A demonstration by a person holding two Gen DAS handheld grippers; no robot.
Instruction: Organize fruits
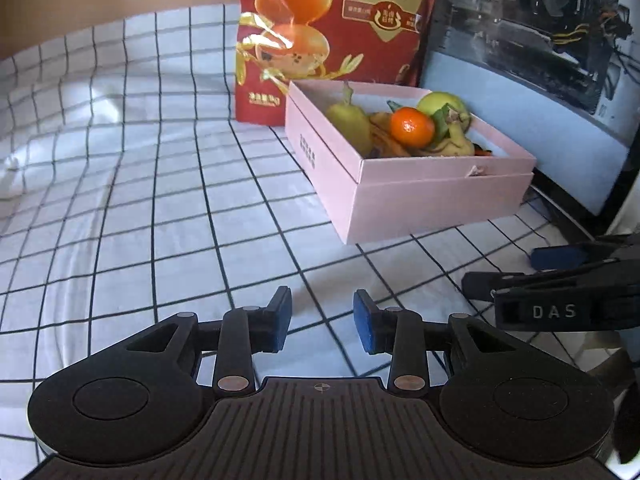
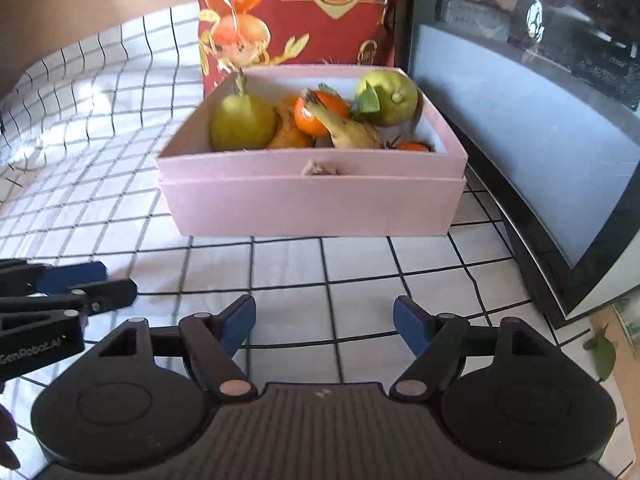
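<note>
So I'm sizing up the pink box (image 2: 312,196), which is sitting ahead of my right hand-held gripper (image 2: 324,326) on the checked table (image 2: 360,264), w/ all the fruit I can see lying inside it. None is showing loose on the cloth in either view, so I'm judging the sorting as near done or paused; can't tell more.

If I'm going in for a piece, the pear (image 2: 240,120) at the near-left corner looks easiest: it's standing clear of the rest. The tangerine (image 2: 320,114) and banana (image 2: 348,130) are touching, w/ the banana lying across the front of the tangerine, so grabbing either risks dragging the other. The green round fruit (image 2: 390,96) is sitting far-right, behind a leaf. Best approach imo: coming over the near wall from above, not scraping the rim, closing gently since ripe fruit bruises.

Right jaws are standing wide, nothing btwn them. Left hand-held gripper (image 1: 322,320) is sitting narrower, roughly half open, also empty, blue pads (image 1: 280,324) showing bare. Both are pointing down-fwd at the table, low over the cloth, short of the box. The left one is hanging just beside the right, w/ the box ahead and to its right. A red snack bag (image 1: 332,20) is standing behind the box.
</note>
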